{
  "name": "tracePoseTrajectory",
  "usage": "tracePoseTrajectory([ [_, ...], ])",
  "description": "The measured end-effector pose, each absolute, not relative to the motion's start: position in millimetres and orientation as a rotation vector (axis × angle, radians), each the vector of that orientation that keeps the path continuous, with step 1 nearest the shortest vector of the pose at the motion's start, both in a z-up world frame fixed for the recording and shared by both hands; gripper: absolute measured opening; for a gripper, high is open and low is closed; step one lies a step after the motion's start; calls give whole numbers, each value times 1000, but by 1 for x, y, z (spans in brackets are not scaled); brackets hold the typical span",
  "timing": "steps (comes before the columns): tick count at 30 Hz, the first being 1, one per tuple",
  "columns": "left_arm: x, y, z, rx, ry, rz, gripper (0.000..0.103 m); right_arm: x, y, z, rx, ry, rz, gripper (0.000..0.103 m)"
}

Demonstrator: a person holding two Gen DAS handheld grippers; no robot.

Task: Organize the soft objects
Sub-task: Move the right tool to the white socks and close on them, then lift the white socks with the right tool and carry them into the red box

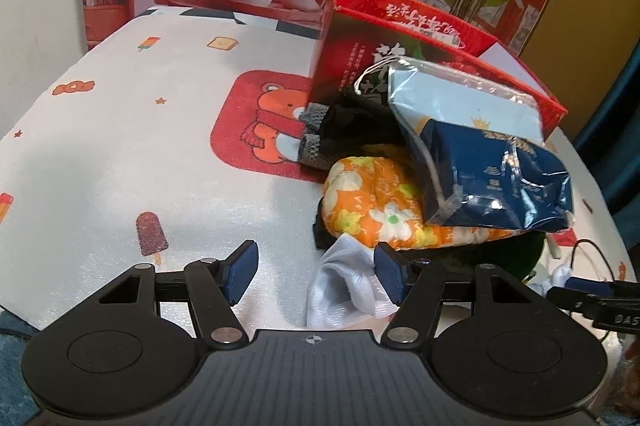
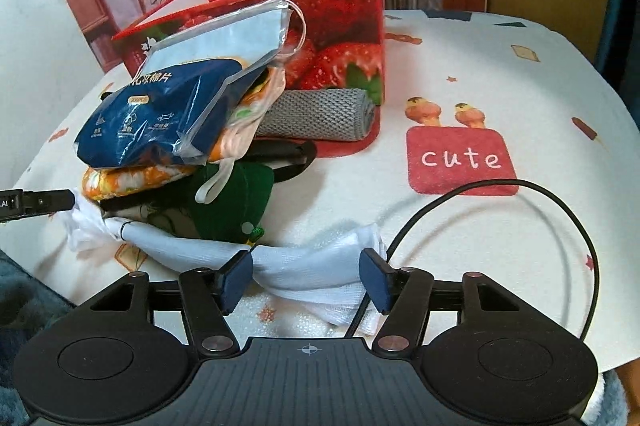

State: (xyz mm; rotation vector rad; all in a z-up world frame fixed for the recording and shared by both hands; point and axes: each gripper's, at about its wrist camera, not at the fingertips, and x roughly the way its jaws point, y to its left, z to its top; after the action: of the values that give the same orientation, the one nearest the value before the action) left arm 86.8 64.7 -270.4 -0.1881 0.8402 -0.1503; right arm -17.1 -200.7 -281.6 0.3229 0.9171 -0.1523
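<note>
A long white mesh cloth (image 2: 308, 266) lies on the table's near edge, under a heap of soft things. My right gripper (image 2: 306, 276) is open, with one end of the cloth between its blue pads (image 2: 236, 278) and brushing both. My left gripper (image 1: 316, 274) is open over the other end of the white cloth (image 1: 344, 286), which touches only its right pad (image 1: 390, 276). The heap holds a blue plastic packet (image 2: 152, 114), a clear bag (image 2: 228, 38) with something light blue in it, an orange floral cloth (image 1: 372, 206), a green fabric piece (image 2: 236, 194) and black fabric (image 1: 352, 122).
A red strawberry-printed box (image 2: 340, 38) stands open behind the heap, with a rolled grey knit cloth (image 2: 320, 114) at its foot. A black cable (image 2: 540, 210) loops over the cartoon-print tablecloth (image 1: 140, 146) on the right. The left gripper's tip (image 2: 40, 204) pokes in at the right view's left edge.
</note>
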Motion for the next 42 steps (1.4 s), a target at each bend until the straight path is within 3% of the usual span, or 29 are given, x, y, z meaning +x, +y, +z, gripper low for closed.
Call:
tracePoseTrajectory([
  [13, 92, 51, -285, -182, 932, -248, 64, -9, -192, -291, 309, 950, -115, 52],
  [15, 94, 52, -288, -158, 941, -220, 28, -8, -190, -291, 298, 951, -106, 52],
  [17, 95, 54, -289, -128, 952, -172, 10, -8, -189, -290, 292, 949, -102, 53],
  [30, 100, 73, -293, -136, 954, -25, 9, -12, -192, -282, 298, 885, -98, 53],
  [33, 104, 83, -294, -147, 950, 44, 9, -12, -191, -281, 280, 878, -112, 57],
  [42, 106, 83, -296, -160, 972, 20, 13, -5, -176, -290, 235, 935, -42, 51],
])
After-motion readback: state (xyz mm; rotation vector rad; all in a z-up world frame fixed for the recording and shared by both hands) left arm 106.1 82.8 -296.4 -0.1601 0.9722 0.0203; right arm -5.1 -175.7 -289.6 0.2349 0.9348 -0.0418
